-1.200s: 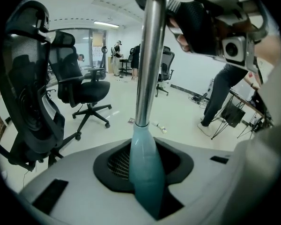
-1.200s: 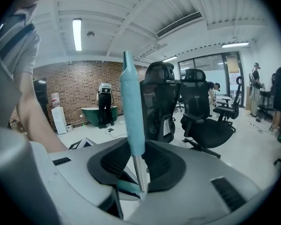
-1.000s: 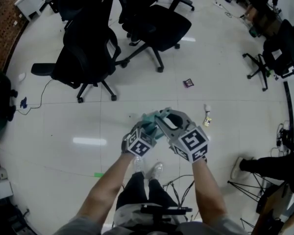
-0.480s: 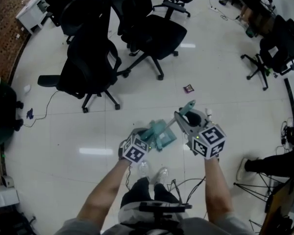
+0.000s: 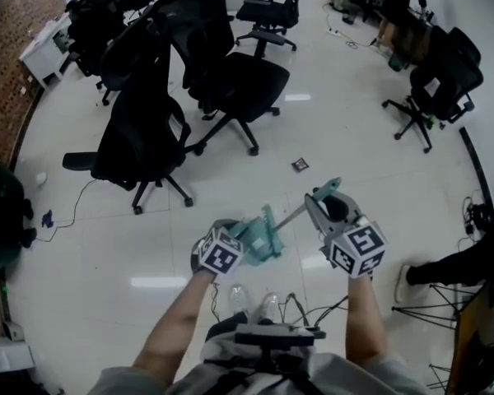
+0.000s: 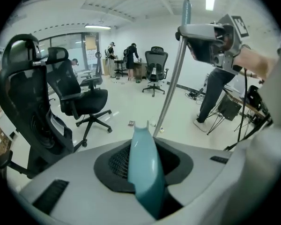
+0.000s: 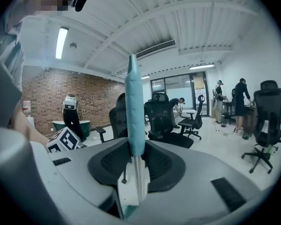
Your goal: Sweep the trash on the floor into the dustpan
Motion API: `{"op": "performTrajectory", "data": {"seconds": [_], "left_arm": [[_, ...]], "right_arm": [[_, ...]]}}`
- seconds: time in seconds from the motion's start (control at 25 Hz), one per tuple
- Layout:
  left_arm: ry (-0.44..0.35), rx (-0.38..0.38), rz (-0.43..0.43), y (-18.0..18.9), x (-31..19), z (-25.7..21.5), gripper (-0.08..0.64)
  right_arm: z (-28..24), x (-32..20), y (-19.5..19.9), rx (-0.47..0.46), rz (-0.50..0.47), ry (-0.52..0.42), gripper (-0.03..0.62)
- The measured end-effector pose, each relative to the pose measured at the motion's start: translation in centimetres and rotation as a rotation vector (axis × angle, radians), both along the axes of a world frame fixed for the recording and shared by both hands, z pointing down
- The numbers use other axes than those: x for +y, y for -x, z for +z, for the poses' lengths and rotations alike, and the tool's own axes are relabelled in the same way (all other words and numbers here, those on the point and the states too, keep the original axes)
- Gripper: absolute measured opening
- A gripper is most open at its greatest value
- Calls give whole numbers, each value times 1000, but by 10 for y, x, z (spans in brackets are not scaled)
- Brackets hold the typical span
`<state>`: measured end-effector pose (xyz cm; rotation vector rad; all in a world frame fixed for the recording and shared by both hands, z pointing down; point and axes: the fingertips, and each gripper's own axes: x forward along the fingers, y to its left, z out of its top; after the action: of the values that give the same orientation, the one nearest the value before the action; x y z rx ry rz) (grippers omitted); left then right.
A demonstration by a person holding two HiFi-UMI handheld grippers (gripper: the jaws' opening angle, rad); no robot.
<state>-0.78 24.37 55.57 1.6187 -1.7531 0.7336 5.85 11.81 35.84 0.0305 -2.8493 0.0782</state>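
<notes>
1. Left gripper (image 5: 240, 239): the fingers (image 6: 61, 186) are set narrow and clamp the teal handle of the dustpan (image 5: 263, 235). The dustpan is held in the air in front of the person, above the floor (image 5: 379, 171).

2. Right gripper (image 5: 323, 204): it sits at 3 o'clock from the left gripper. The fingers (image 7: 215, 172) are closed to a narrow gap on the broom (image 5: 292, 214), gripping where the teal sleeve meets the metal shaft. In the head view the shaft runs from the right gripper toward 8 o'clock and ends at the dustpan. The teal end projects toward 1 o'clock.

3. Trash: one small dark wrapper (image 5: 300, 164) lies on the floor at 1 o'clock from the dustpan, well apart from it.

4. Surroundings: black office chairs (image 5: 140, 151) stand at 10 to 12 o'clock from the grippers.
</notes>
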Motion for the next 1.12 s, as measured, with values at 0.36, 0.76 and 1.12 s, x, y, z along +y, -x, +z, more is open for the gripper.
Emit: {"op": "performTrajectory", "data": {"seconds": [0.36, 0.76, 1.12], "left_arm": [[-30, -59, 11, 8, -1, -46, 106], [-99, -65, 40, -4, -12, -82, 106], [-98, -84, 31, -8, -12, -90, 106]], "right_arm": [[-16, 7, -35, -6, 76, -39, 104], [-26, 20, -55, -17, 100, -65, 104], [-33, 23, -66, -35, 105, -65, 104]]}}
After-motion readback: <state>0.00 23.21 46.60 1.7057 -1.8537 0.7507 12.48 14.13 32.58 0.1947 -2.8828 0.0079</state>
